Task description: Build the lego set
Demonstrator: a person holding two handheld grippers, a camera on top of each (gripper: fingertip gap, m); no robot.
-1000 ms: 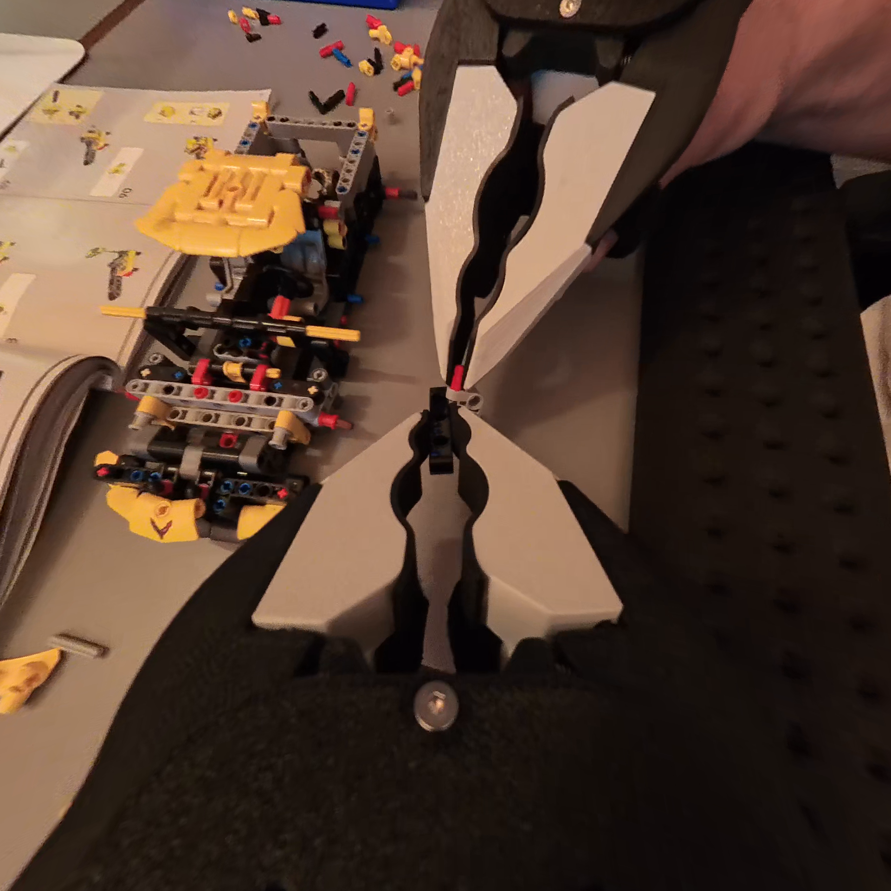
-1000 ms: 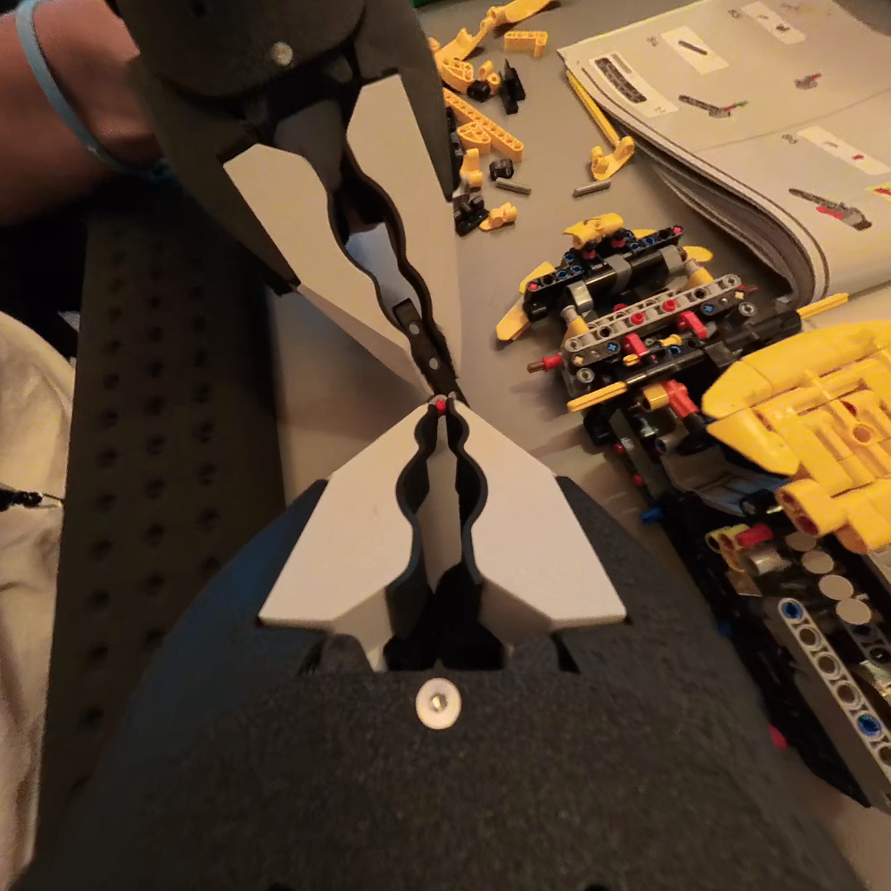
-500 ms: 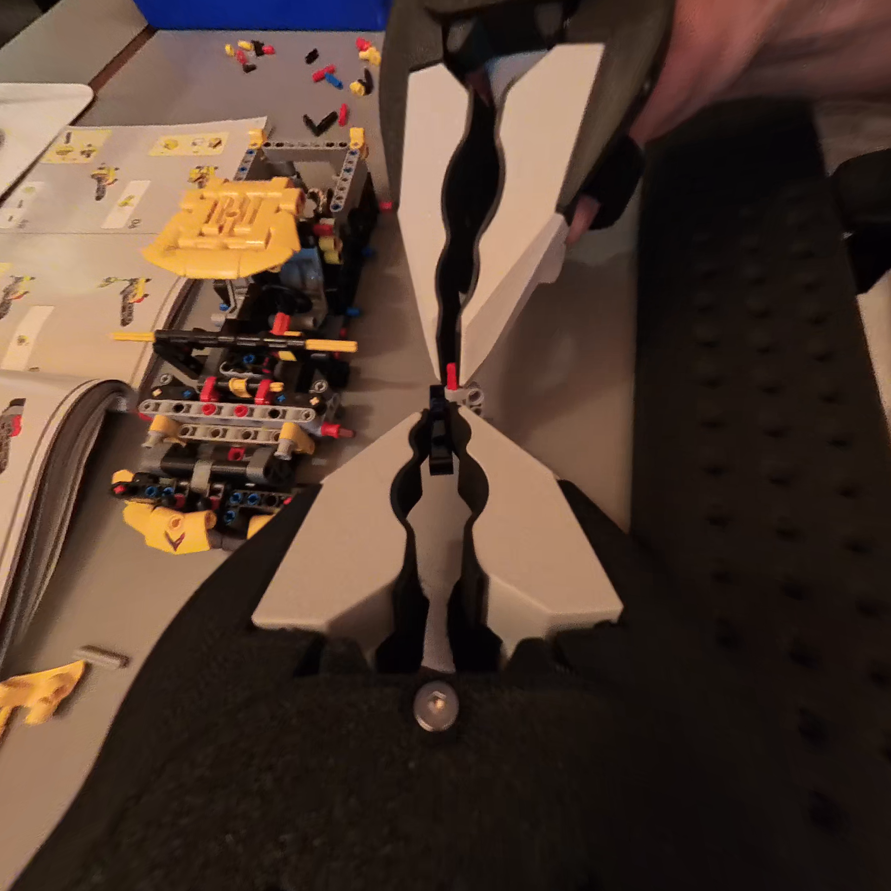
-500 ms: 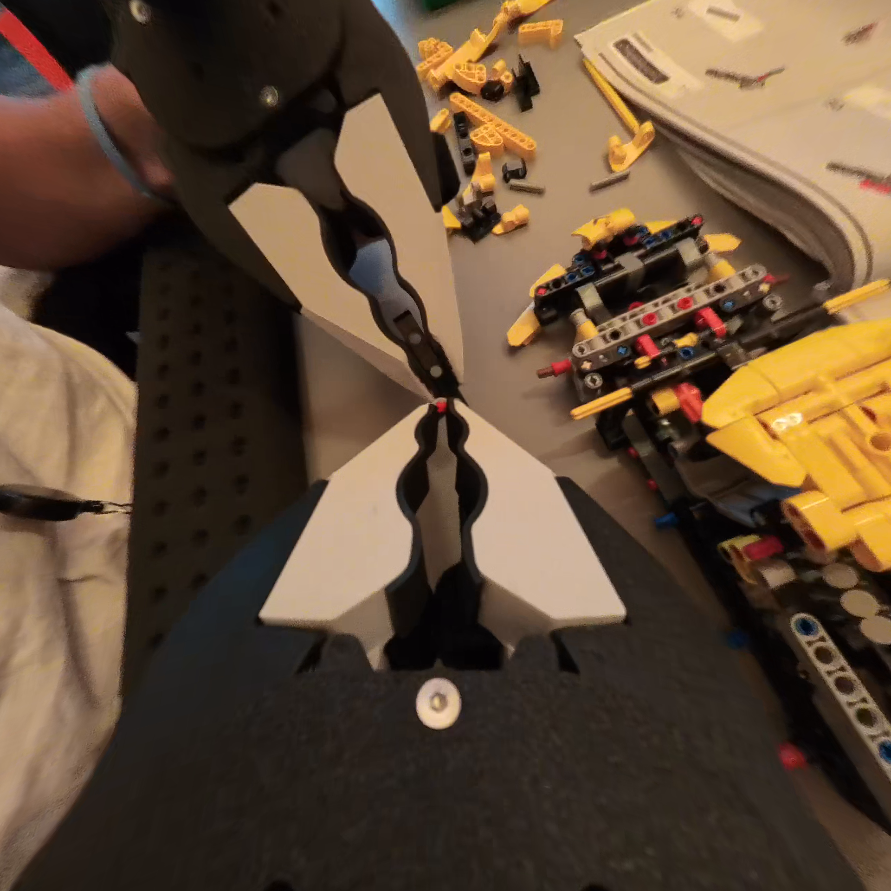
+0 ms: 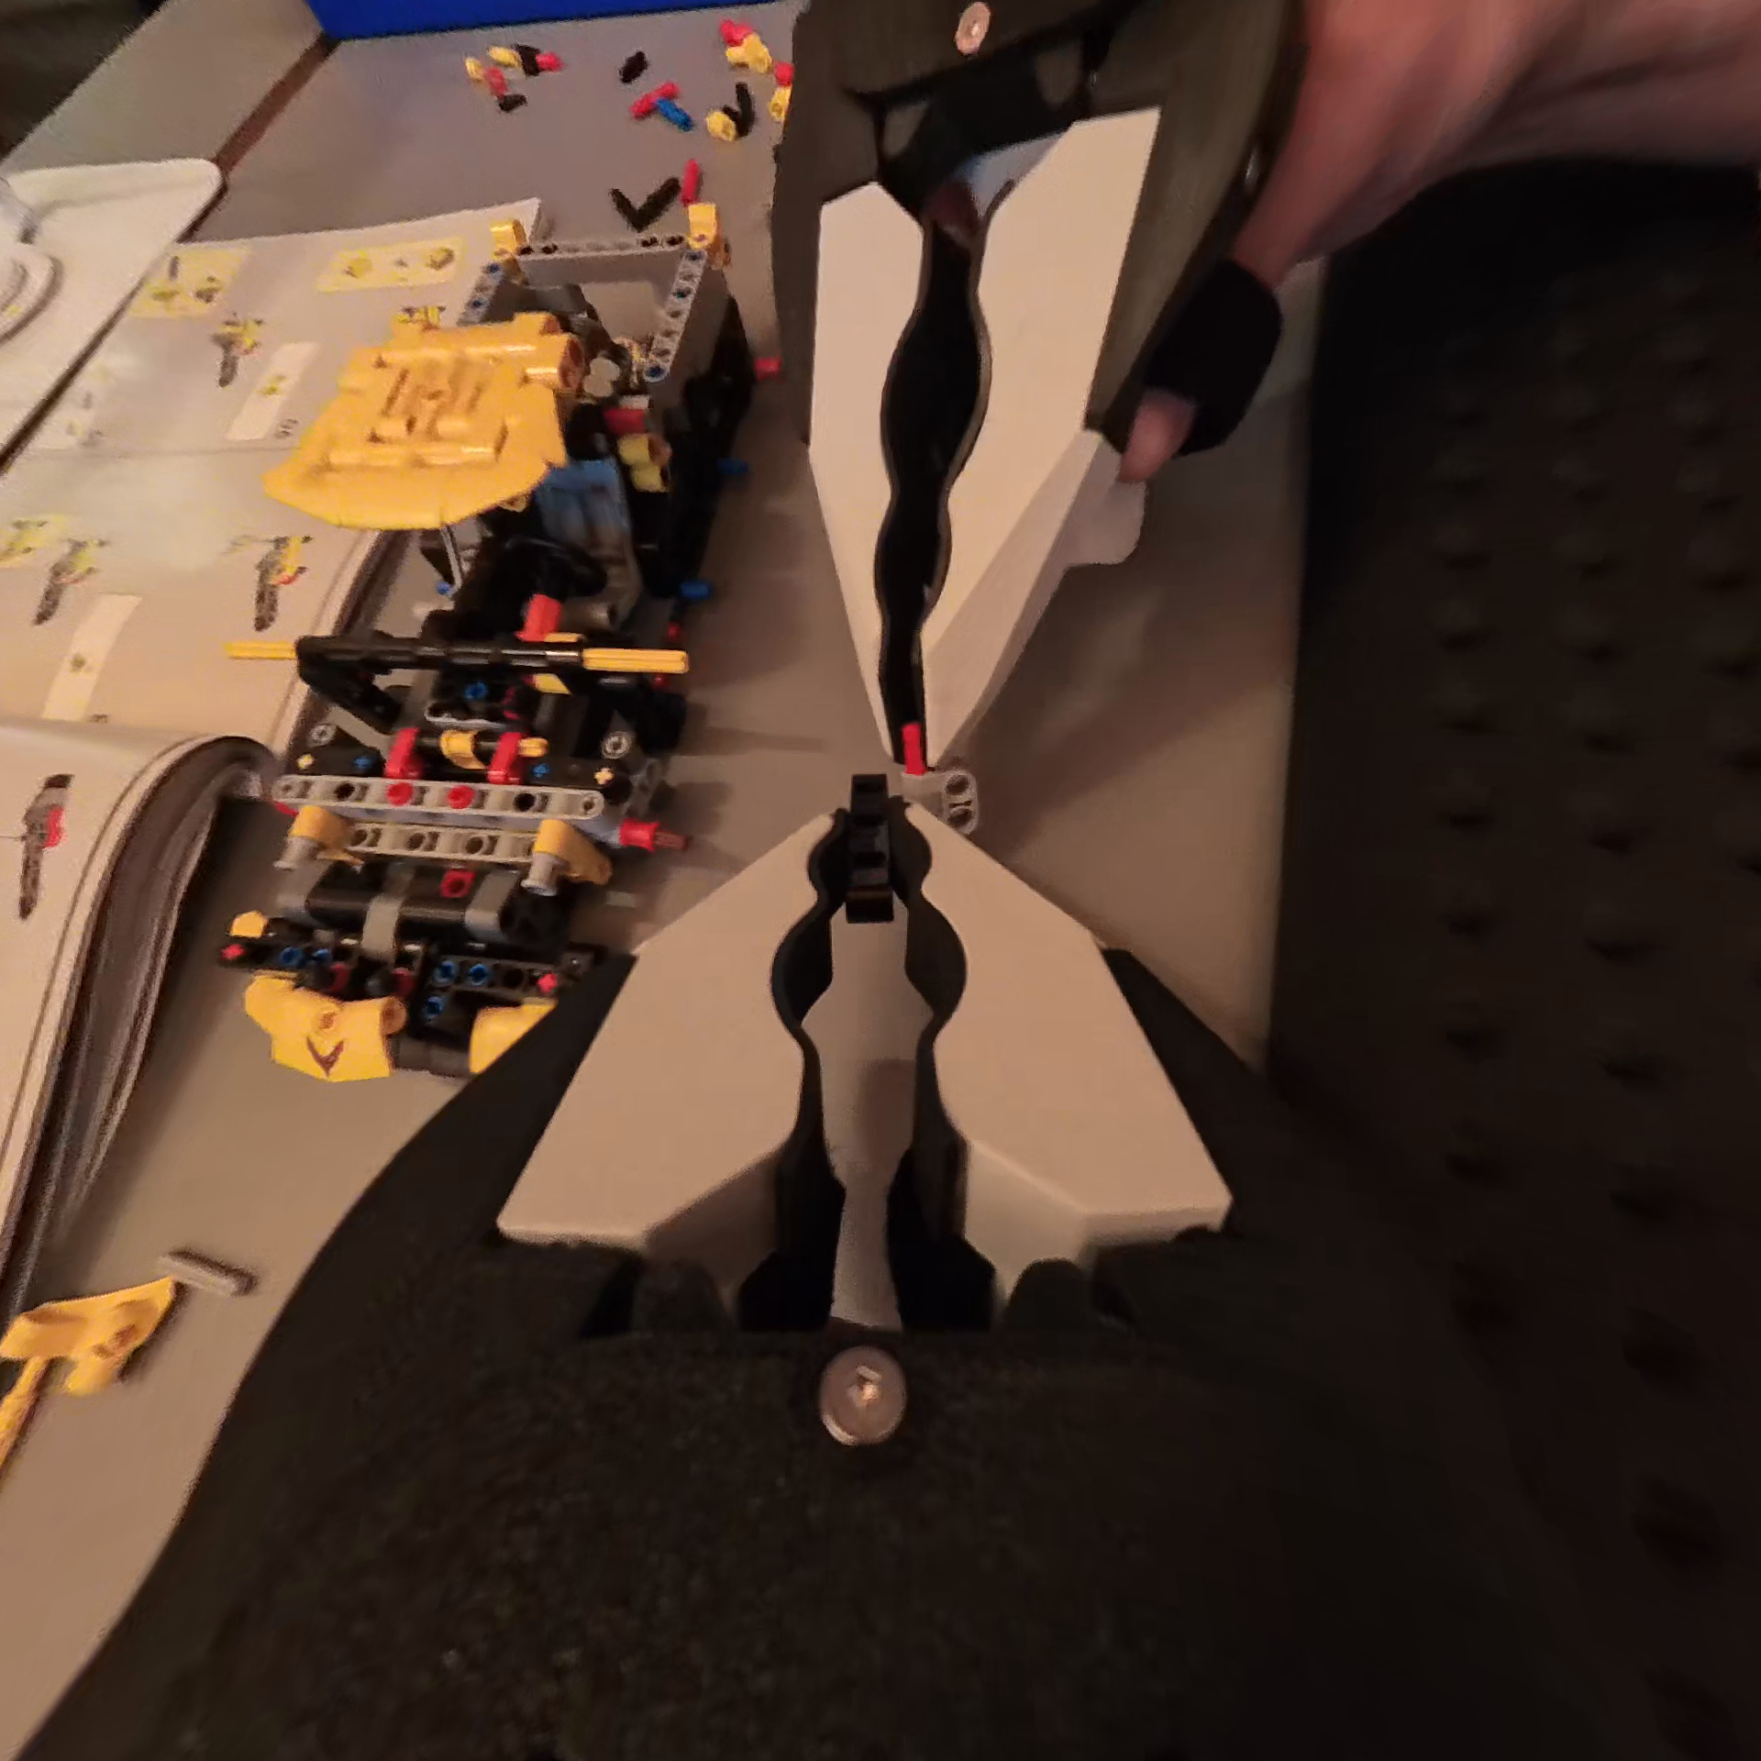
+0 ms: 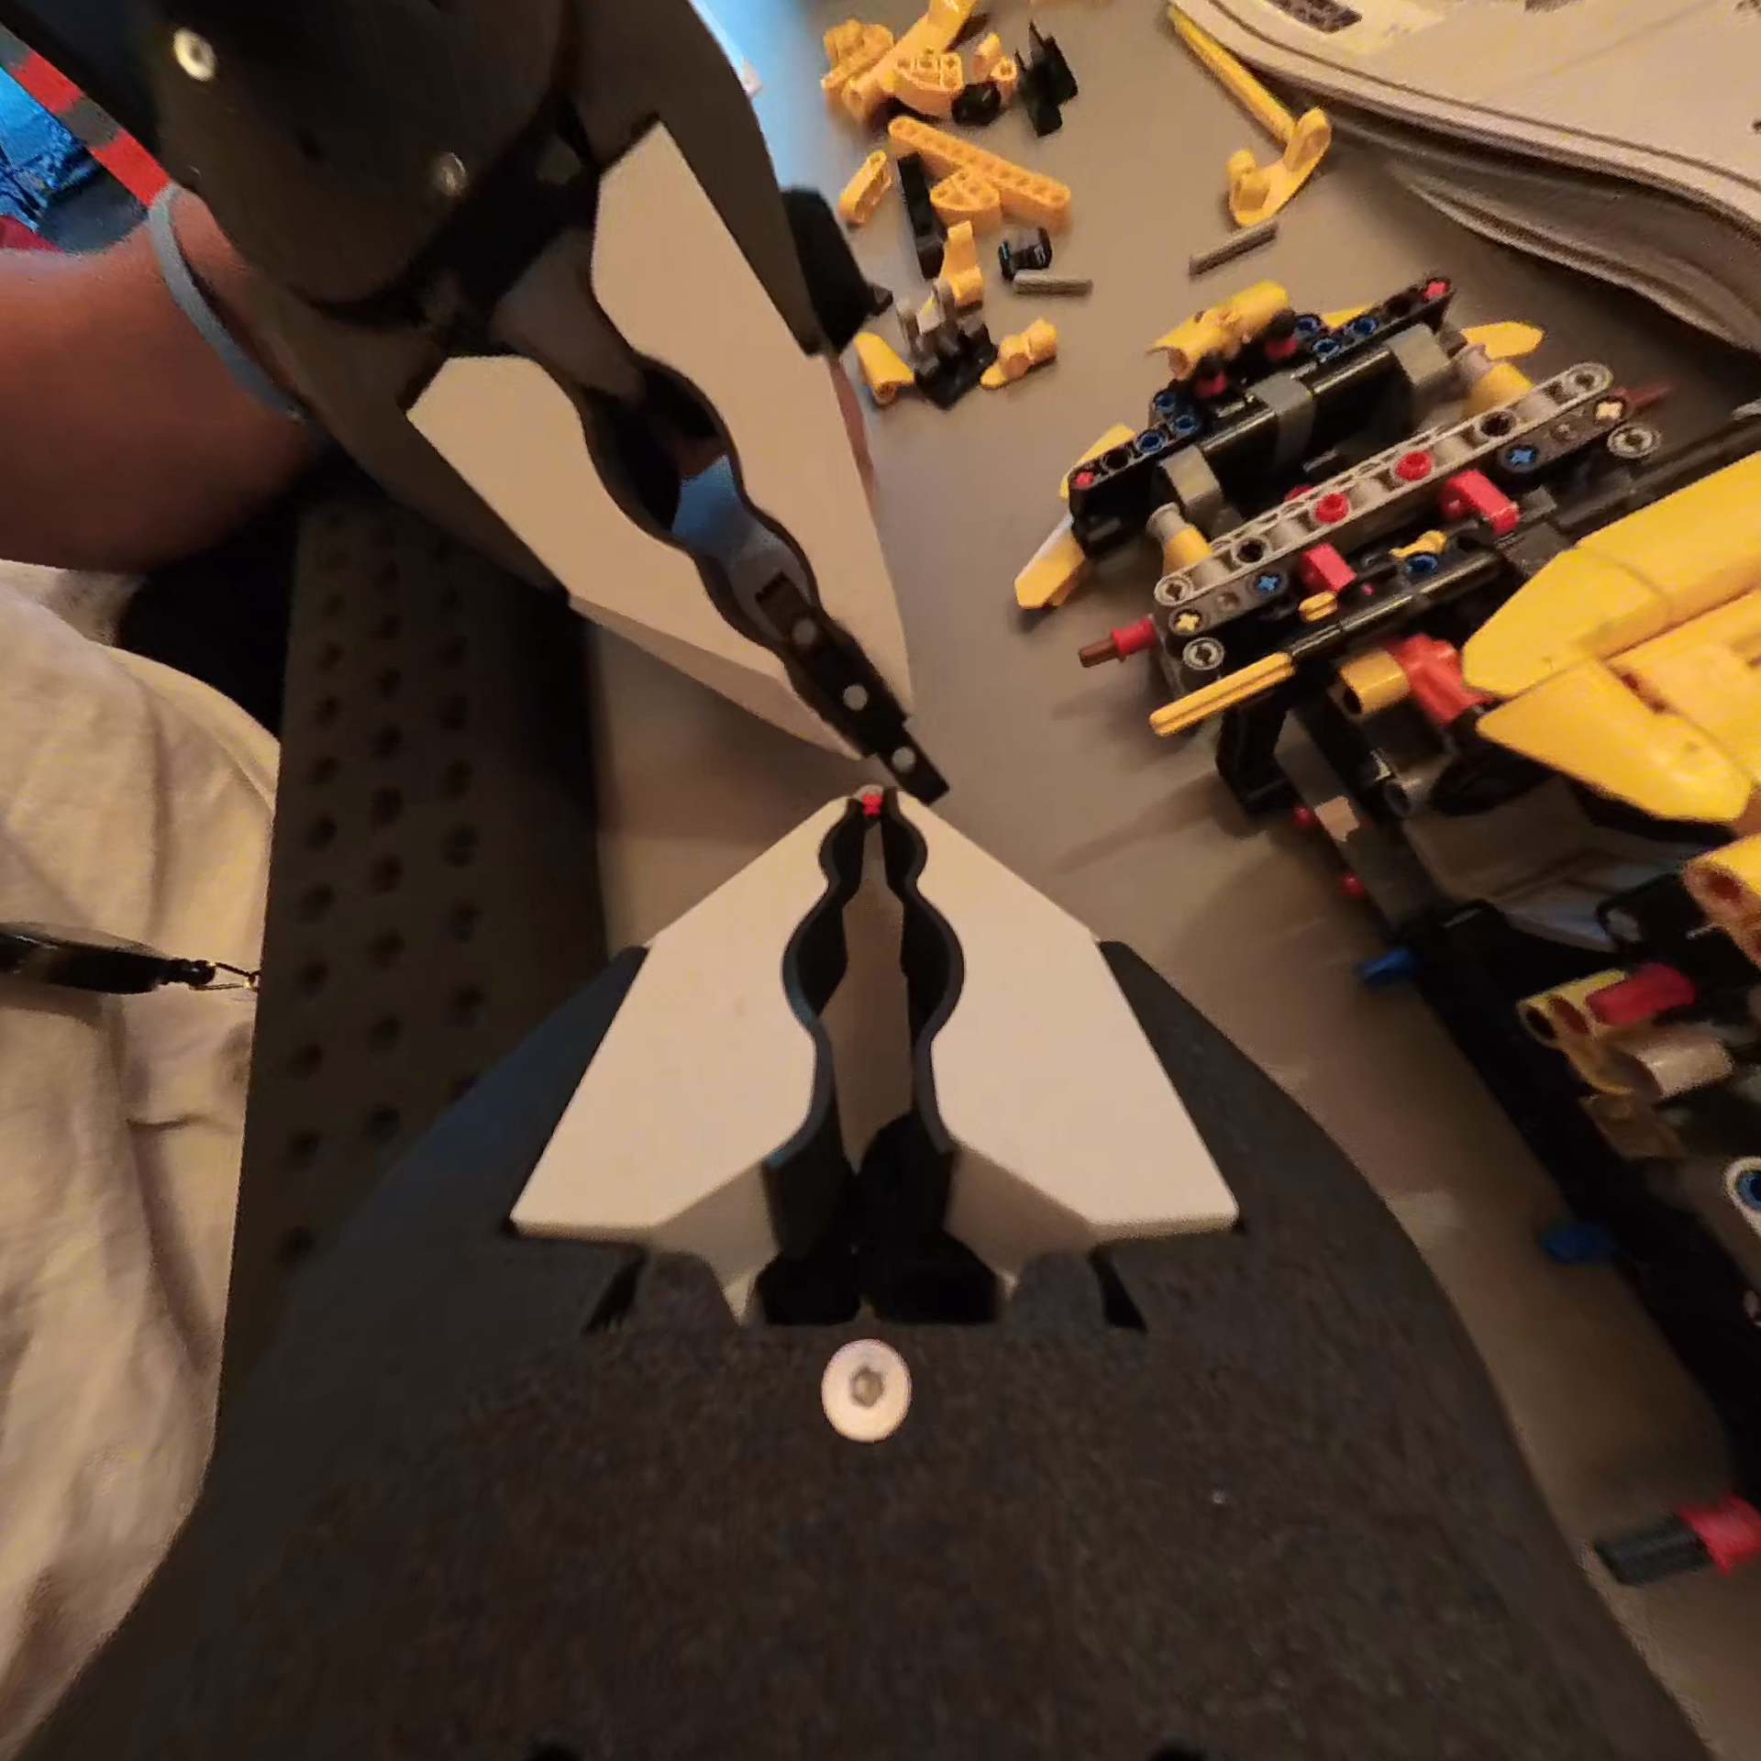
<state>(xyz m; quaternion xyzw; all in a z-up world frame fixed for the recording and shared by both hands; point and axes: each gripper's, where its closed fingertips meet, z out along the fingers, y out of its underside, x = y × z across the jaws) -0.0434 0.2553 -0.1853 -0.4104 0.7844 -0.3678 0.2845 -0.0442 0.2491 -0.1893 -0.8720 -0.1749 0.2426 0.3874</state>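
At frame centre my left gripper [image 5: 869, 839] is clenched on a black holed beam [image 5: 867, 858], and my right gripper [image 6: 872, 805] pinches a red axle pin [image 6: 870, 803] tip to tip with it. I'd square pin to hole, then press straight. The yellow-and-black vehicle model [image 5: 476, 686] waits at left.

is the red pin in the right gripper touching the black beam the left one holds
Cannot tell. In the right wrist view the red pin sits tight beside the black beam, but blur hides any contact or gap.
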